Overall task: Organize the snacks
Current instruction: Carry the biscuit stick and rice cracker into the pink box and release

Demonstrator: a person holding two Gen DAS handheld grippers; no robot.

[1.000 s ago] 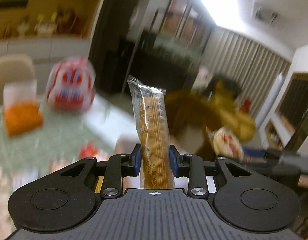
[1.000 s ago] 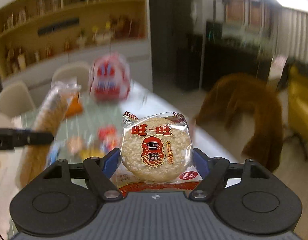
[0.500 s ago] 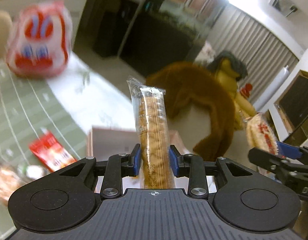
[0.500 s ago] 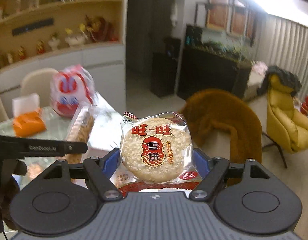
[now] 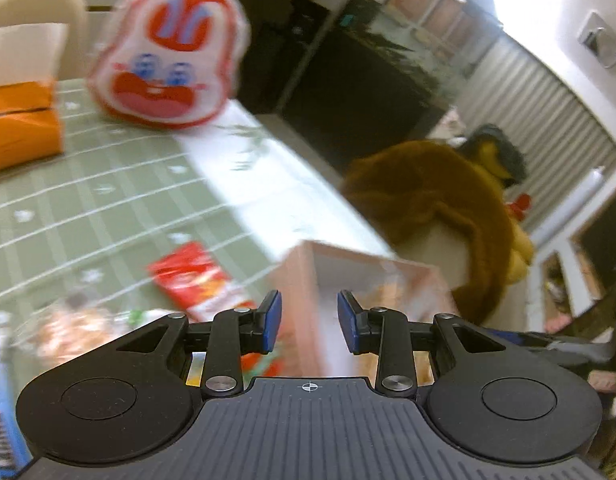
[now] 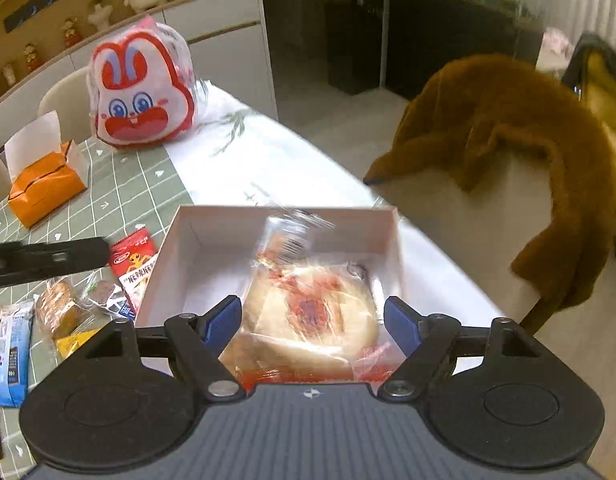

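Observation:
An open white box [image 6: 196, 232] stands on the table's right part. My right gripper [image 6: 312, 320] hangs just above it. Its jaws are opening, and the round rice cracker packet [image 6: 311, 320] lies blurred between them, clear of both pads and tipping into the box. A long clear cracker packet [image 6: 292, 236] is blurred inside the box behind it. My left gripper [image 5: 306, 312] is open with nothing between its blue pads [image 5: 272, 320], just left of the box [image 5: 304, 280]. One of its fingers [image 6: 48, 260] shows at the left of the right wrist view.
On the green checked cloth [image 6: 120, 192] lie a red snack packet [image 6: 134, 258], several small wrapped snacks [image 6: 64, 312] and a blue packet [image 6: 12, 356]. A rabbit-face bag [image 6: 142, 92] and an orange tissue box [image 6: 44, 188] stand farther back. A brown furry coat [image 6: 507, 140] hangs over a chair at the right.
Both grippers have come down over the box. The left one has let go of the long cracker packet. The right jaws have widened and the round cracker is slipping down.

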